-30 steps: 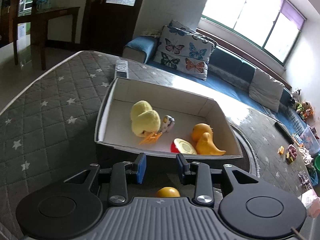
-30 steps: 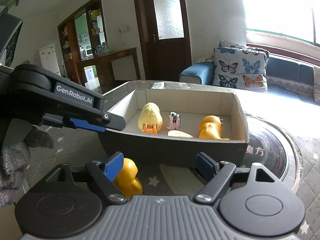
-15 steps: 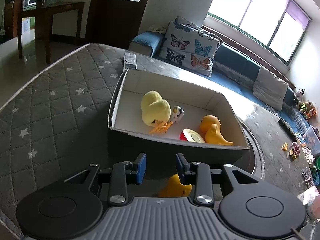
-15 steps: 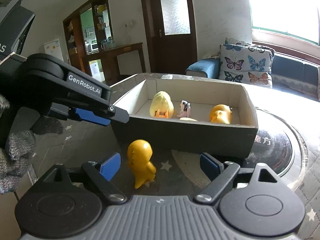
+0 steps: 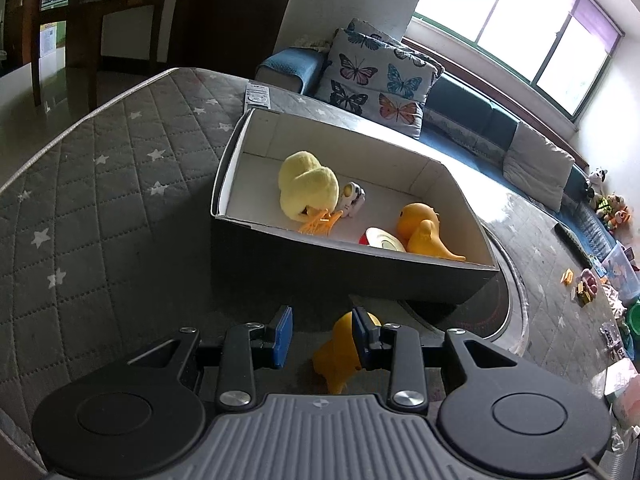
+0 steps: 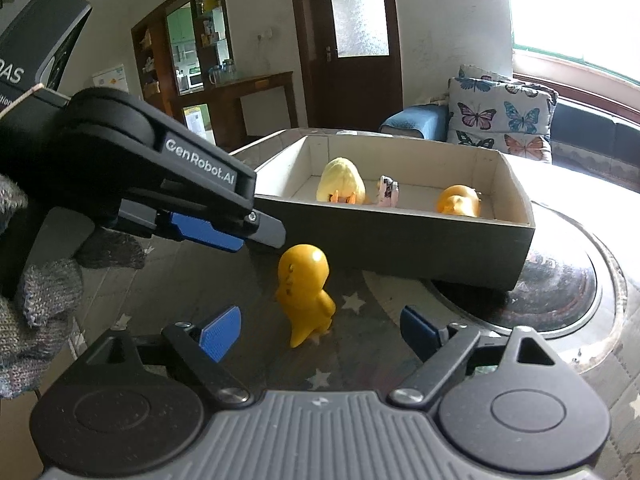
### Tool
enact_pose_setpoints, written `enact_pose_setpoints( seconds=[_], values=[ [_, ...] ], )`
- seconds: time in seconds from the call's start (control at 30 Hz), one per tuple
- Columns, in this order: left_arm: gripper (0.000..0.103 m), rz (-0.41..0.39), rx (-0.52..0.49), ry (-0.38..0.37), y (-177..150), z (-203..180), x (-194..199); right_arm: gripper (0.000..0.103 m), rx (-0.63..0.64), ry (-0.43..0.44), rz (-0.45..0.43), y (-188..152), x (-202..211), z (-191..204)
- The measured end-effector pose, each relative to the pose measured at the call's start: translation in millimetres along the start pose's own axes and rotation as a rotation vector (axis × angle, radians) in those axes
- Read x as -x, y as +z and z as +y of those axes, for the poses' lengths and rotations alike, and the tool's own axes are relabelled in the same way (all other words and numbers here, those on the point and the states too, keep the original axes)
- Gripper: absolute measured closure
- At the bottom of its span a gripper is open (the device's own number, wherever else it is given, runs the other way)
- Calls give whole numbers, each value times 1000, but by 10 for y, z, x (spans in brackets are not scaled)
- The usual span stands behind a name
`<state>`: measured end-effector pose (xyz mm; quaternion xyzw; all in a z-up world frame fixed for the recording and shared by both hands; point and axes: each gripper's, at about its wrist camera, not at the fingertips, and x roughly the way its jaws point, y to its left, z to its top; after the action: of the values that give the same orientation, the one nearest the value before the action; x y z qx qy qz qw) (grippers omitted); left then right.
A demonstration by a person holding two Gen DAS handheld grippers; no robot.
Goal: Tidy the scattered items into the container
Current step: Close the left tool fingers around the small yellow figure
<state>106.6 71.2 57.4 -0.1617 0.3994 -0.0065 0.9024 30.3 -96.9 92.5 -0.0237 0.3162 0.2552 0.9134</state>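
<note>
A yellow rubber duck (image 6: pixel 306 292) stands on the grey star-quilted table in front of the open cardboard box (image 6: pixel 400 236). My right gripper (image 6: pixel 320 330) is open, just short of the duck. My left gripper (image 5: pixel 322 334) is open above the duck (image 5: pixel 338 354), whose head shows behind the right finger. In the right wrist view the left gripper (image 6: pixel 224 232) hangs above and left of the duck. The box (image 5: pixel 280 264) holds a plush chick (image 5: pixel 306 190), a small spotted toy (image 5: pixel 352 200), an orange duck (image 5: pixel 424 234) and a red-and-white disc (image 5: pixel 382 240).
A remote control (image 5: pixel 257 97) lies behind the box. A round dark glass plate (image 6: pixel 556 292) sits in the table under the box's right end. A sofa with butterfly cushions (image 5: pixel 376 80) stands beyond the table. Small toys (image 5: pixel 584 292) lie at the far right.
Both grippers have drawn back from the box. The yellow duck now shows in full between the right gripper's fingers. The left gripper has risen above the duck.
</note>
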Motion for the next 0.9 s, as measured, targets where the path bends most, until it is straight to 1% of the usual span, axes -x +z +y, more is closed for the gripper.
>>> enact_pose_setpoints(
  seconds=[0.3, 0.43, 0.9],
  values=[
    [67, 16, 0, 13, -118, 2, -23, 14, 2, -4, 4, -103, -17, 87],
    [67, 20, 2, 16, -153, 11, -28, 11, 3, -6, 4, -143, -27, 107],
    [67, 35, 26, -5, -148, 39, -97, 10, -1, 5, 30, -216, -157, 102]
  ],
)
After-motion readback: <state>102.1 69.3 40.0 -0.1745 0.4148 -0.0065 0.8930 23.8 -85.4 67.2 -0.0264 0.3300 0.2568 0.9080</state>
